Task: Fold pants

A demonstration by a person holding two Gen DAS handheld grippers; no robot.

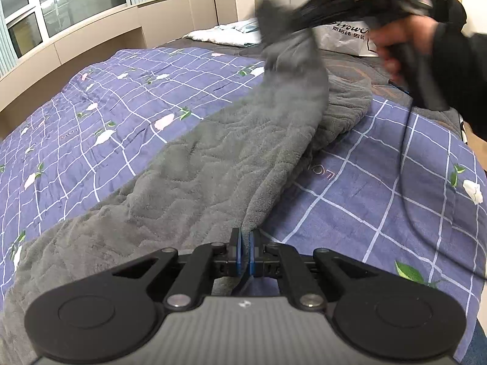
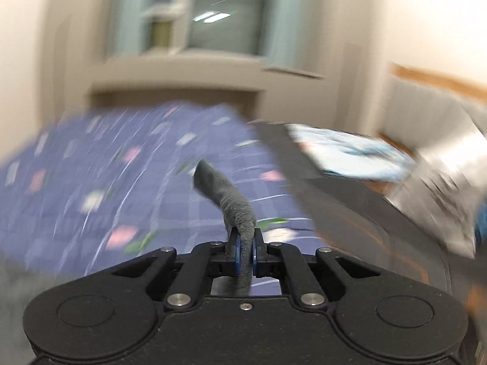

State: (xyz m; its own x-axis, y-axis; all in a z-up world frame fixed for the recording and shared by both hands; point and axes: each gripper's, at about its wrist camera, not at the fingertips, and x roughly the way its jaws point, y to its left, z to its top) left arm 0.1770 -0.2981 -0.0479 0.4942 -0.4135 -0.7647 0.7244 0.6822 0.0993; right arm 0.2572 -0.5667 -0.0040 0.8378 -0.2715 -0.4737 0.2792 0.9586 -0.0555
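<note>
Grey fleecy pants (image 1: 188, 182) lie stretched across a purple checked quilt (image 1: 106, 97) on a bed. My left gripper (image 1: 245, 237) is shut on the near edge of the pants, low over the quilt. At the far end, my right gripper (image 1: 274, 9), held by a hand (image 1: 392, 42), lifts the other end of the pants above the bed. In the blurred right wrist view, my right gripper (image 2: 246, 237) is shut on a strip of the grey pants (image 2: 231, 200), which sticks up and forward past the blue pads (image 2: 235, 251).
A white shopping bag (image 1: 344, 39) and a pale blue pillow (image 1: 225, 35) lie at the head of the bed. A black cable (image 1: 404, 164) trails over the quilt on the right. A window ledge (image 1: 76, 45) runs along the far side.
</note>
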